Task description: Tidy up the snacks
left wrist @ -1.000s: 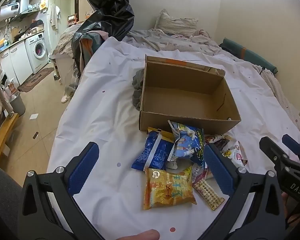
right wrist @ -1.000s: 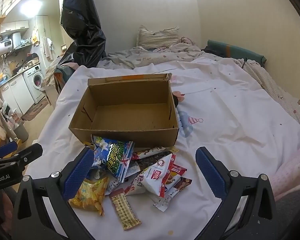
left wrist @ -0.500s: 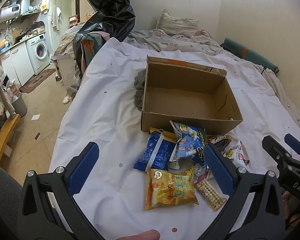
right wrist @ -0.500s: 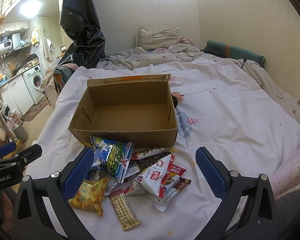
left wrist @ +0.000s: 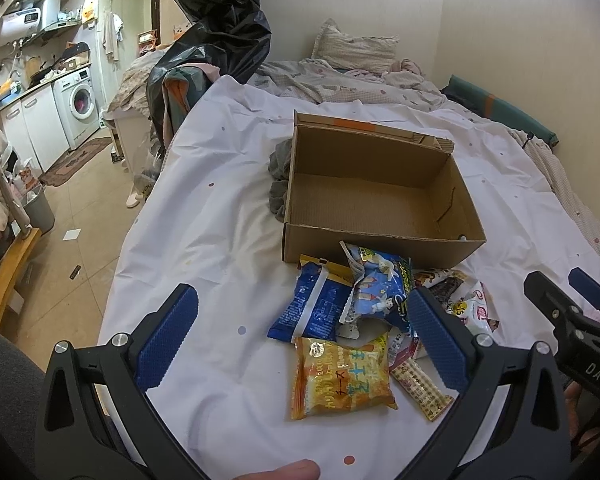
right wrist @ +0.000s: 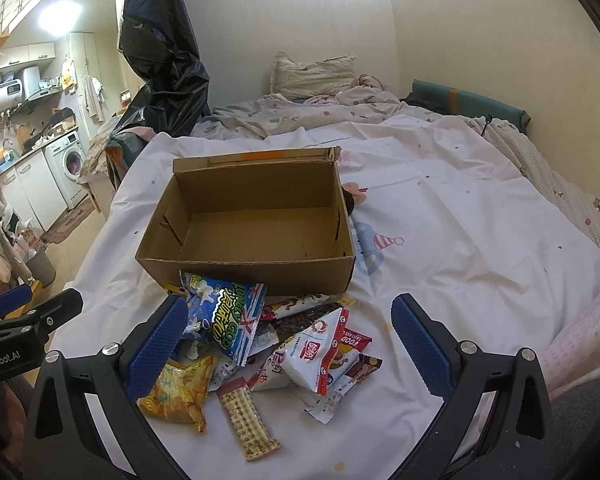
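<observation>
An empty open cardboard box (left wrist: 376, 196) (right wrist: 256, 224) sits on a white bedsheet. A pile of snack packets lies in front of it: a yellow chip bag (left wrist: 340, 380) (right wrist: 180, 390), a dark blue packet (left wrist: 312, 308), a blue starry bag (left wrist: 380, 292) (right wrist: 224, 314), a checked bar (left wrist: 420, 392) (right wrist: 246, 416) and a white-and-red packet (right wrist: 320, 354). My left gripper (left wrist: 304, 334) is open and empty above the pile's left side. My right gripper (right wrist: 288, 344) is open and empty above the pile's right side.
A grey cloth (left wrist: 280, 180) lies against the box's left wall. A black plastic bag (left wrist: 220, 20) hangs at the bed's far left. Pillow (right wrist: 312, 74) and rumpled bedding lie behind the box. The bed's left edge drops to a tiled floor (left wrist: 88, 208).
Both grippers have drifted slightly back from the box and pile. Nothing was taken hold of; the snacks and box have not moved.
</observation>
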The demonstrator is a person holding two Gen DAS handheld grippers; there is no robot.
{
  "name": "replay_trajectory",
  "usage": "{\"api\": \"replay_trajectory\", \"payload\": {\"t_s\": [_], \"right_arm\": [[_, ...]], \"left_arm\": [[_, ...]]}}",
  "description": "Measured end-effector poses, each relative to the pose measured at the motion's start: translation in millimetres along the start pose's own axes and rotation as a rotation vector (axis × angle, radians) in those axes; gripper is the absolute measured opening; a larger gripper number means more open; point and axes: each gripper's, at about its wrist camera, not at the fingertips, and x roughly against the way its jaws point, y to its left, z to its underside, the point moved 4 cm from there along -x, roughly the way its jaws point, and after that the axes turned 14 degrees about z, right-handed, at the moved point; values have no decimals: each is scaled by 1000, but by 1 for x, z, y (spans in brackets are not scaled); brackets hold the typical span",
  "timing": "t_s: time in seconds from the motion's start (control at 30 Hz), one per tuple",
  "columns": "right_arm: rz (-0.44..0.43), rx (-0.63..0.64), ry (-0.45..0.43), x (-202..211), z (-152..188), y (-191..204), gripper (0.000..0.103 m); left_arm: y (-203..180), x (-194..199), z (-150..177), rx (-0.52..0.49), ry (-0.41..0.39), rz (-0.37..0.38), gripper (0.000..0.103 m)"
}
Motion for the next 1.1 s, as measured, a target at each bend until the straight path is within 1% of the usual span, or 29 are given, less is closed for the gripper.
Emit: {"api": "replay_trajectory", "payload": {"t_s": [0.3, 1.1], "right_arm": [[6, -1, 5, -3, 1, -1, 103], [7, 5, 2, -2, 1, 0, 103]], "left_arm": [[-2, 1, 1, -12, 1, 3, 103], [-2, 2, -2, -3, 0, -2, 103]]}}
